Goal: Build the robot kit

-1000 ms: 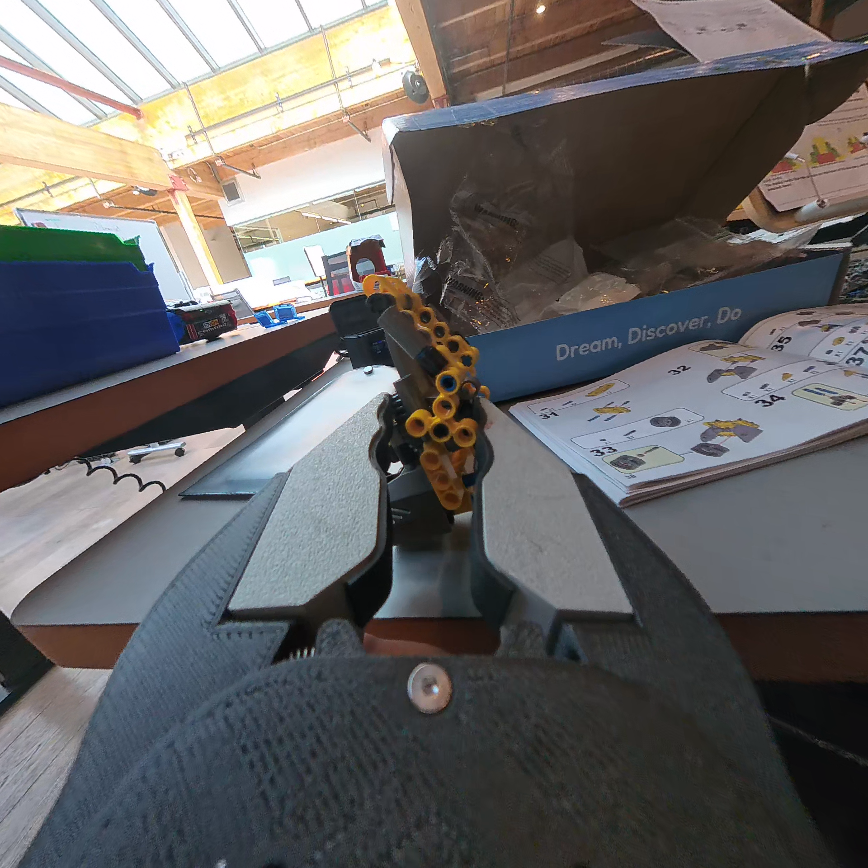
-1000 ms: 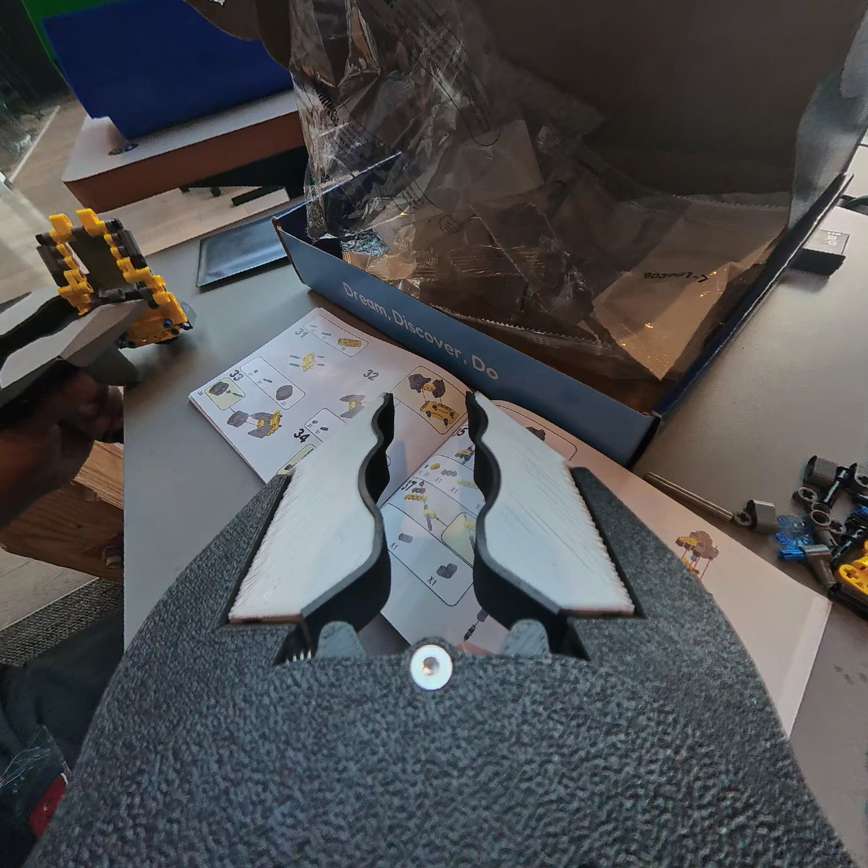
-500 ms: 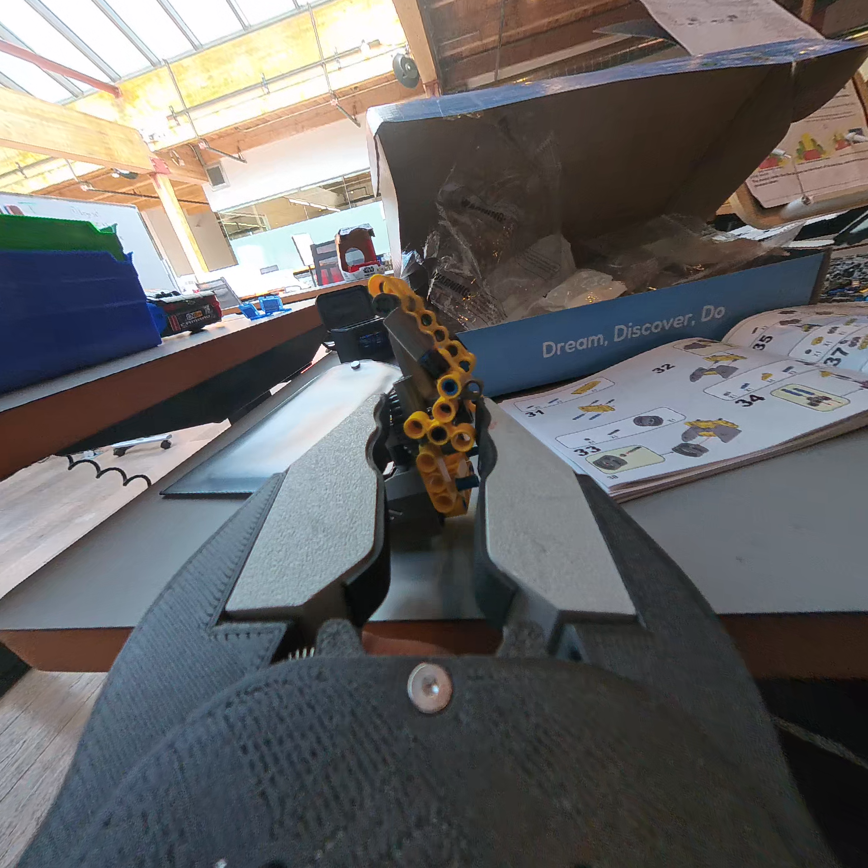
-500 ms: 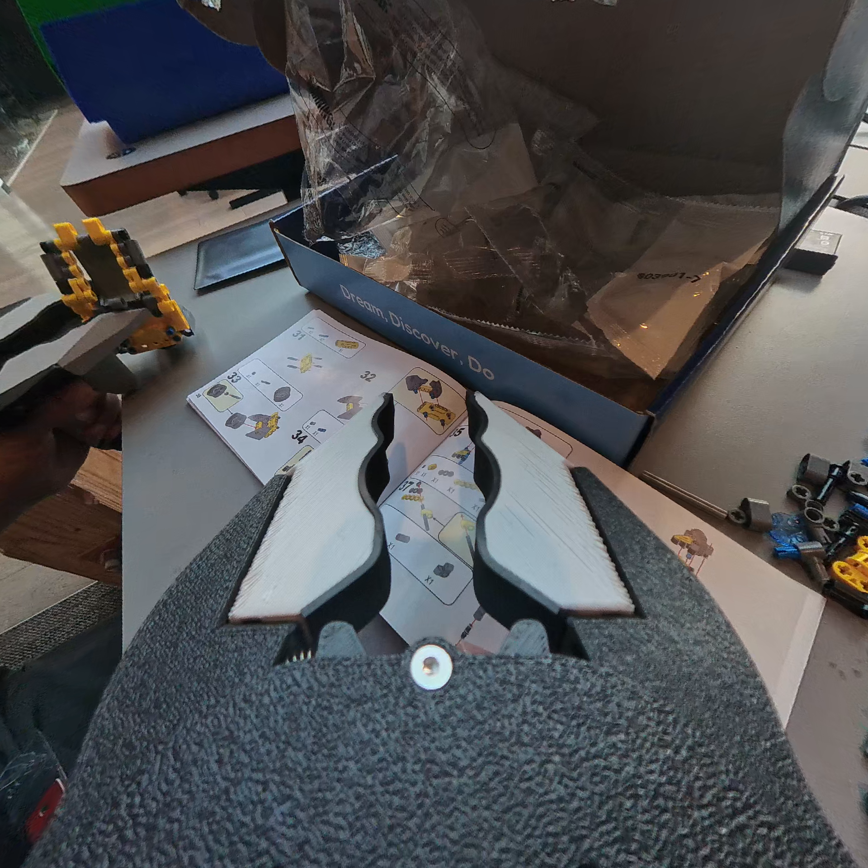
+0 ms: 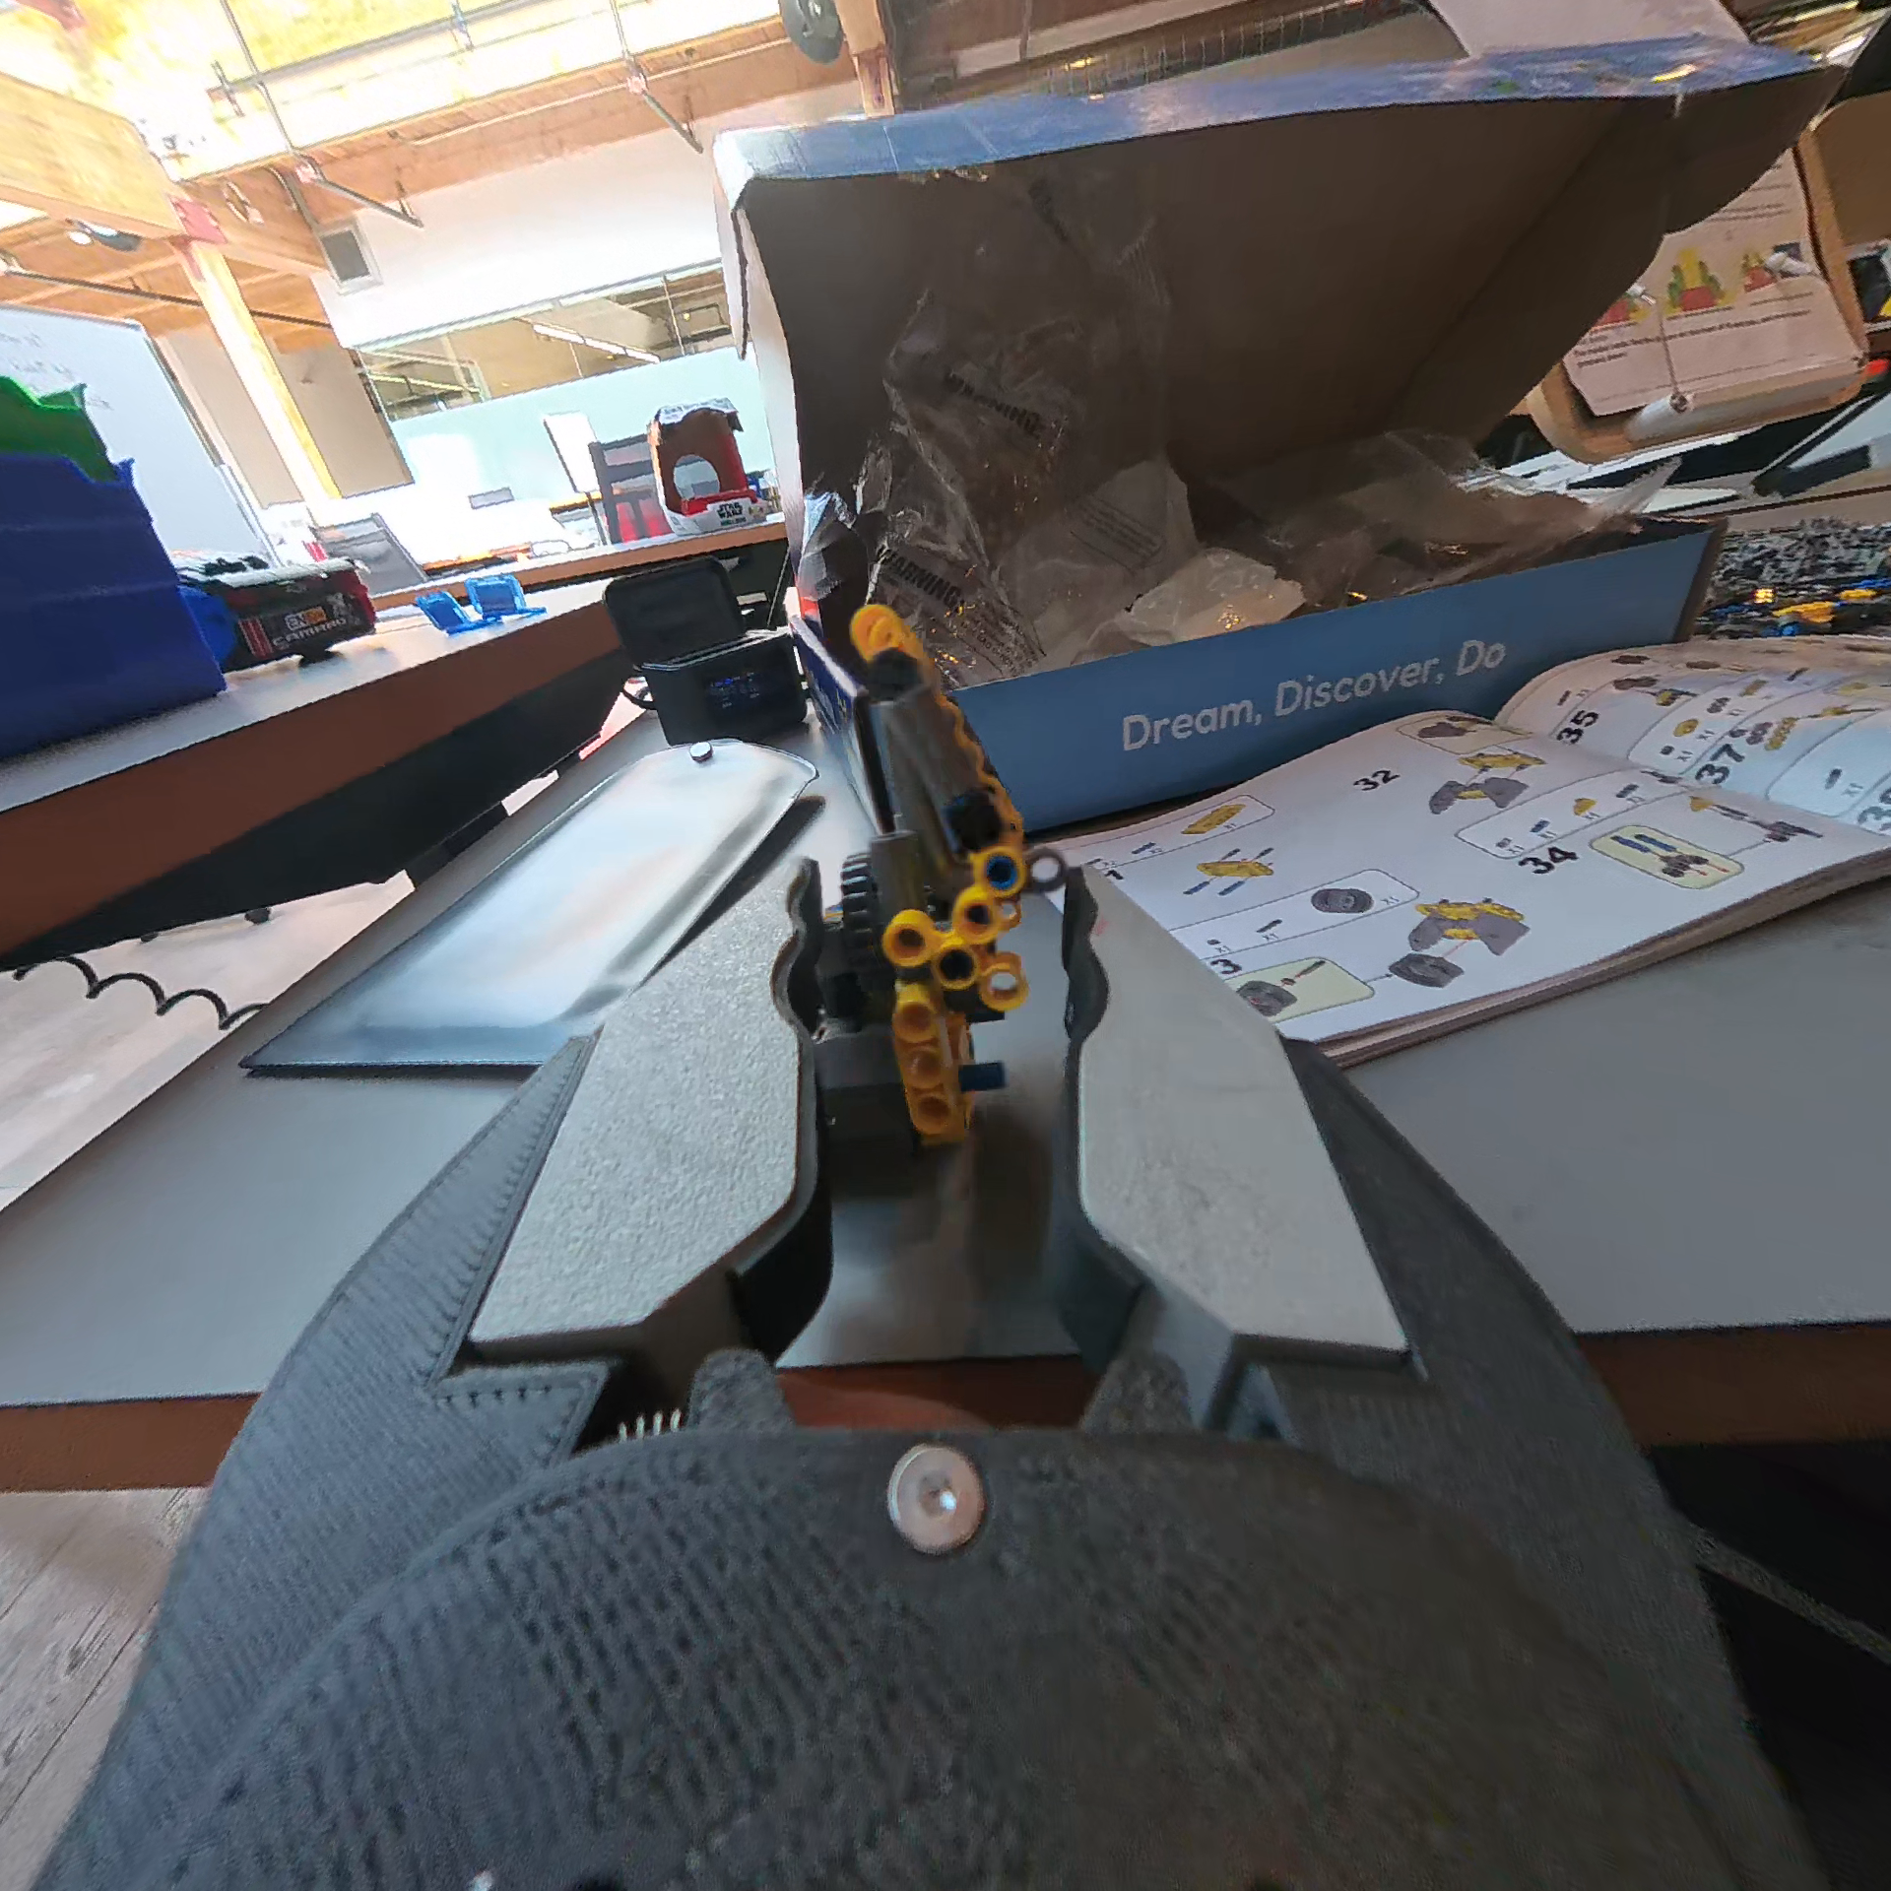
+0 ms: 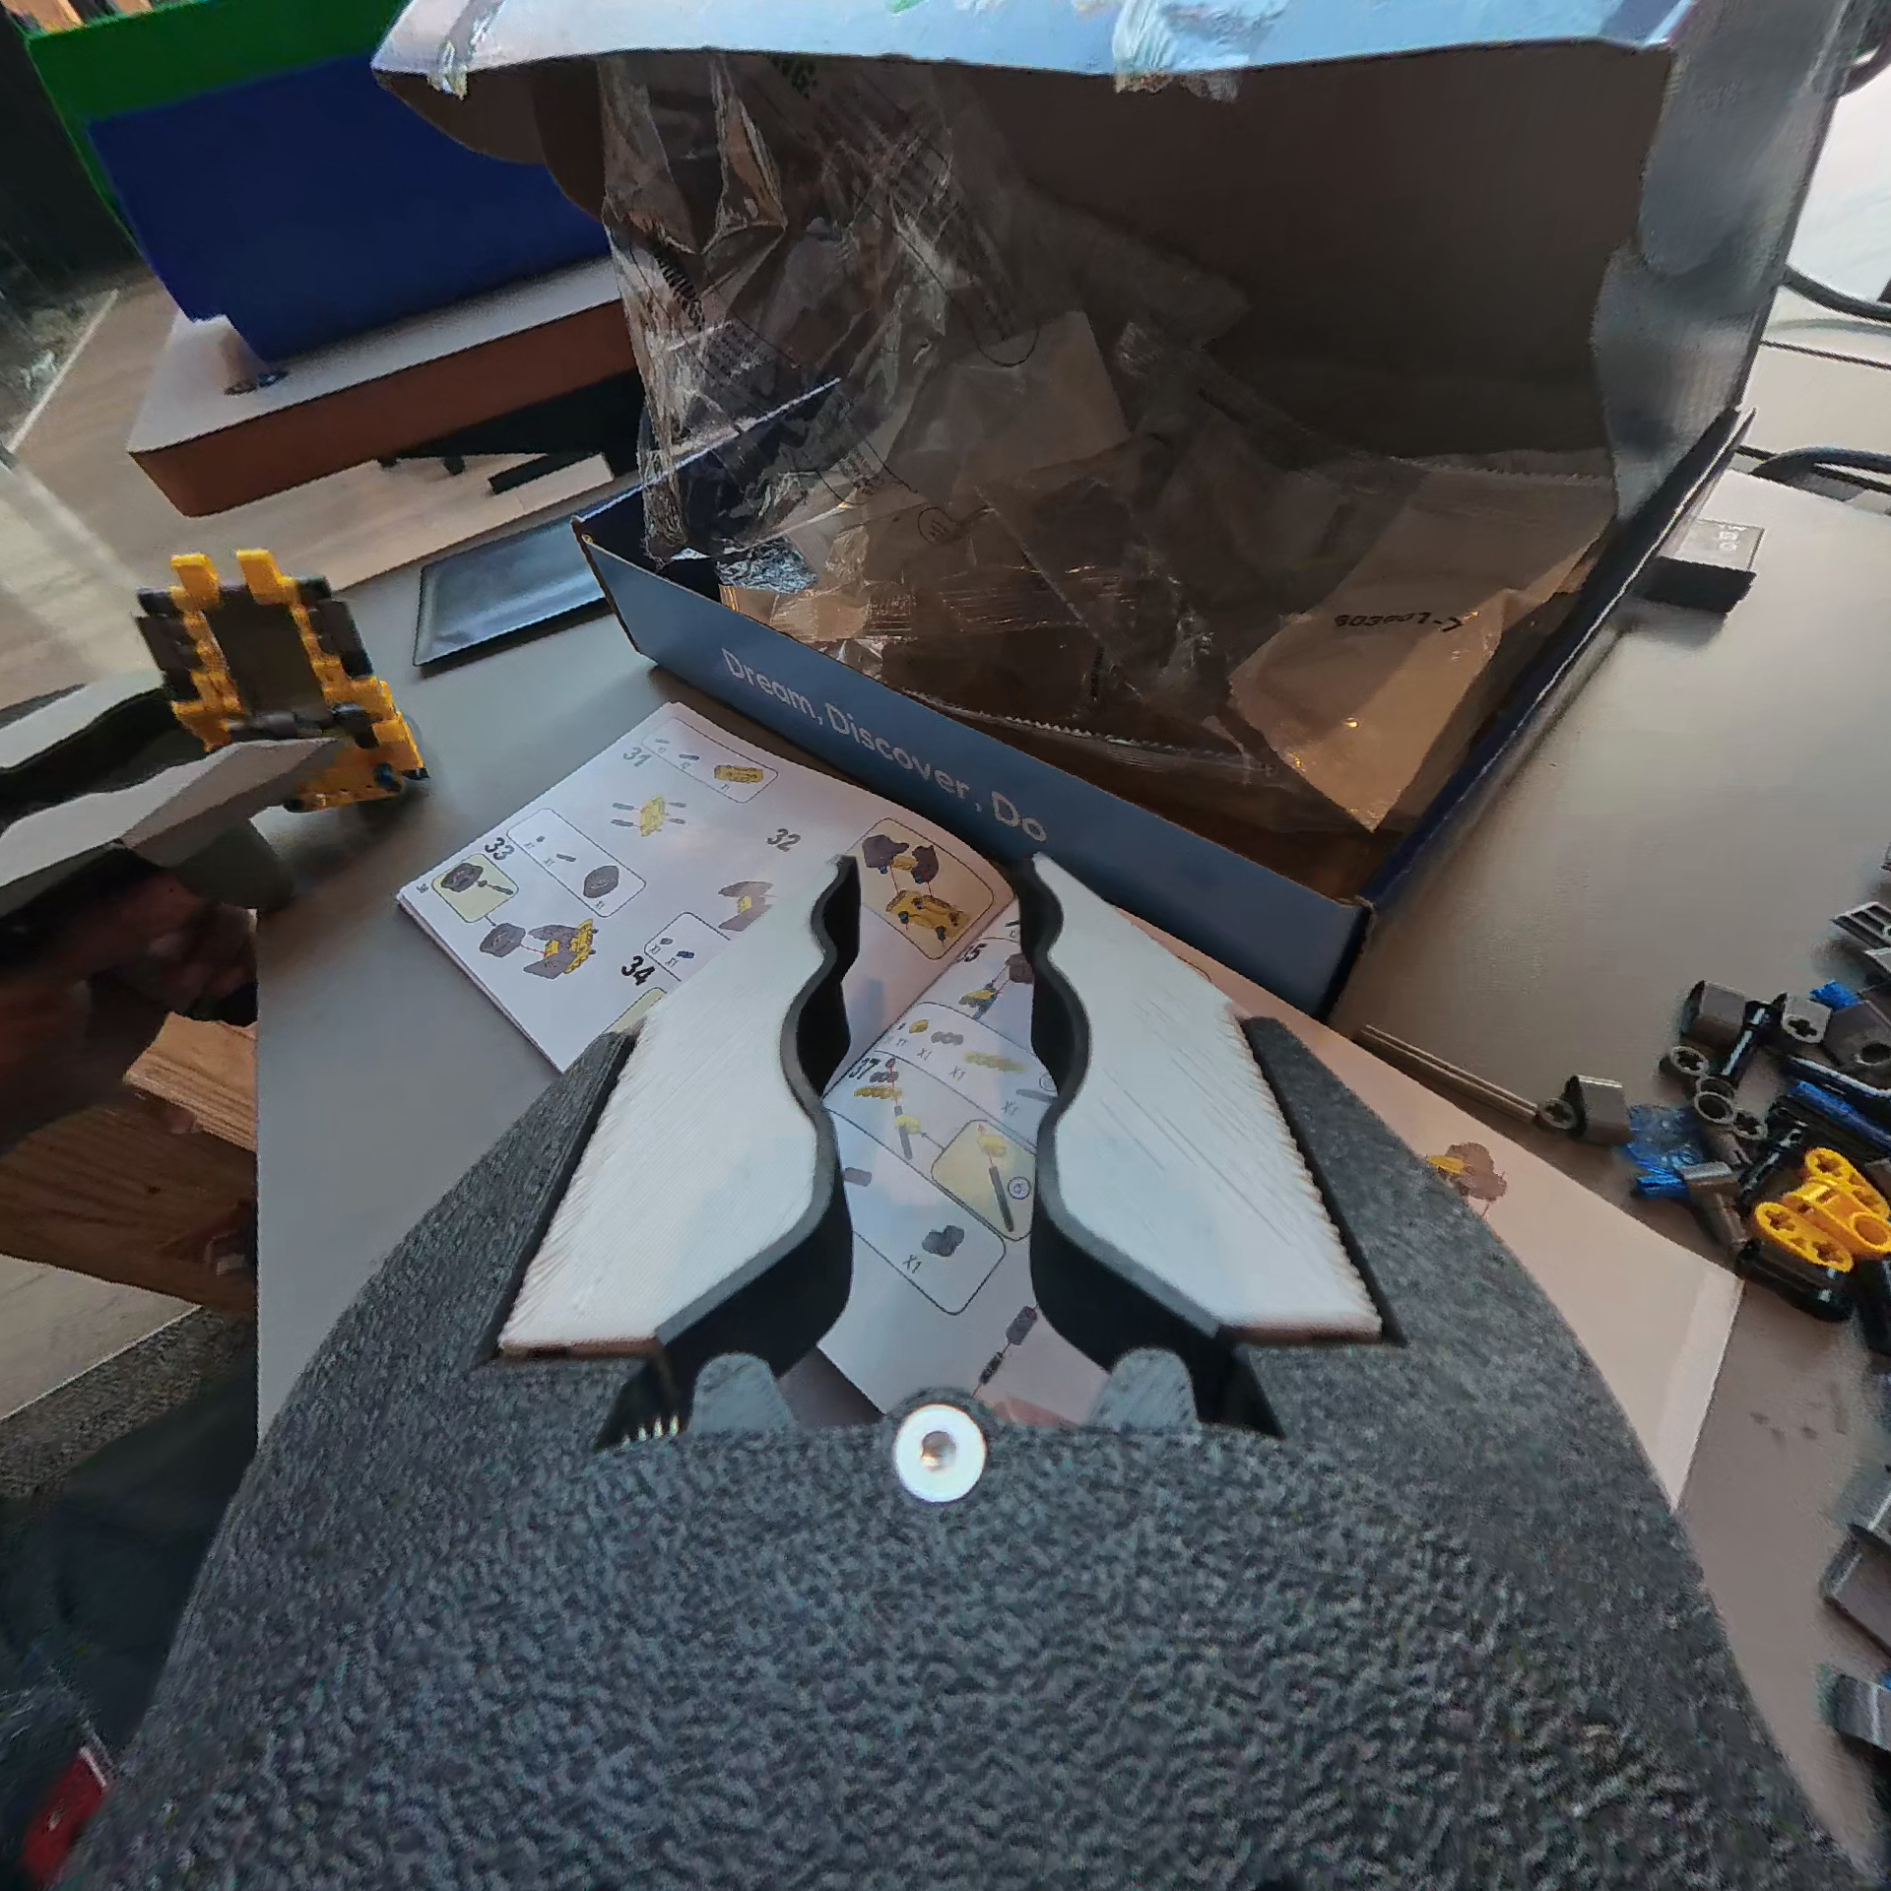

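A yellow and grey brick model (image 5: 941, 962) stands on the grey table (image 5: 1586, 1177) near its front edge, between the fingers of my left gripper (image 5: 936, 900). The jaws are parted: the model's black gear is against the left finger and a small gap shows beside the right one. The model (image 6: 276, 665) and the left gripper's fingers (image 6: 205, 788) also show at the far left of the right wrist view. My right gripper (image 6: 936, 880) is open and empty, hovering over the open instruction booklet (image 6: 634, 849).
An open blue cardboard box (image 6: 1023, 819) full of clear plastic bags (image 6: 972, 460) stands behind the booklet. Loose black, blue and yellow pieces (image 6: 1760, 1156) lie at the right. A flat black pouch (image 5: 573, 921) and a small black case (image 5: 706, 665) lie left of the box. The tips of one gripper are about 25 centimeters away from the tips of the other.
My left gripper's jaws have spread apart around the model, which now stands lower, on the table. My right gripper has stayed open over the booklet, shifting only slightly.
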The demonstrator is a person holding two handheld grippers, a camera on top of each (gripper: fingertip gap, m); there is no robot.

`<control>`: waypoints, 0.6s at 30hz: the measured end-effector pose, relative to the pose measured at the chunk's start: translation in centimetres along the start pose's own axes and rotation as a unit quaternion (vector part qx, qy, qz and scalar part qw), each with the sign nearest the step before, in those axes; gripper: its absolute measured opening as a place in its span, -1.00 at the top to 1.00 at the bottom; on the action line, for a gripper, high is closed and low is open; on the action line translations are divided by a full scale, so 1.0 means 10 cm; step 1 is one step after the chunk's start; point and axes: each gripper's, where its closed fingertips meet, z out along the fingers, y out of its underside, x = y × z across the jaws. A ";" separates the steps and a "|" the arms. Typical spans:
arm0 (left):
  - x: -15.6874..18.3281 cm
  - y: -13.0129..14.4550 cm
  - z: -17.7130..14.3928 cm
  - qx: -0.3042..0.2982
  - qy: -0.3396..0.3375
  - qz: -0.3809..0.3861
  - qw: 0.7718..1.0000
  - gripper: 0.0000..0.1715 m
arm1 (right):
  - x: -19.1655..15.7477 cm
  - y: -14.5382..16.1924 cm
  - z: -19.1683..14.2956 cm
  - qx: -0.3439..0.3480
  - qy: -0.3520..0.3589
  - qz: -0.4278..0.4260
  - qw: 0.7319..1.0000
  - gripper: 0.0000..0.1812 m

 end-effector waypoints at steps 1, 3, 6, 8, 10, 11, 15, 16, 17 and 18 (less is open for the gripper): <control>0.01 0.01 0.00 -0.004 0.001 -0.002 1.000 0.50 | 0.01 -0.01 -0.01 0.002 0.001 0.002 1.000 0.67; 0.03 0.02 0.01 -0.013 0.007 -0.011 1.000 0.51 | 0.04 -0.02 -0.02 0.005 0.006 0.003 1.000 0.67; 0.01 0.04 0.02 -0.027 0.002 -0.012 1.000 0.52 | 0.11 -0.05 -0.07 0.014 0.017 0.008 1.000 0.67; 0.00 0.05 0.03 -0.034 0.002 -0.016 0.999 0.51 | 0.17 -0.08 -0.11 0.025 0.022 0.017 0.999 0.67; 0.01 0.05 0.02 -0.037 0.004 -0.024 0.999 0.43 | 0.20 -0.12 -0.15 0.036 0.023 0.025 0.999 0.67; 0.02 0.05 0.02 -0.040 0.007 -0.027 0.999 0.42 | 0.21 -0.13 -0.16 0.039 0.024 0.025 0.999 0.67; 0.07 0.03 0.00 -0.043 0.013 -0.018 0.999 0.54 | 0.21 -0.12 -0.15 0.038 0.029 0.020 0.999 0.67; 0.07 0.03 -0.01 -0.041 0.012 -0.012 0.999 0.62 | 0.21 -0.12 -0.15 0.037 0.027 0.020 0.999 0.67; 0.06 0.03 -0.01 -0.044 0.011 -0.009 0.999 0.62 | 0.21 -0.12 -0.15 0.037 0.026 0.020 0.999 0.67; 0.06 0.03 -0.01 -0.049 0.012 -0.011 0.999 0.64 | 0.20 -0.12 -0.15 0.038 0.026 0.019 0.999 0.67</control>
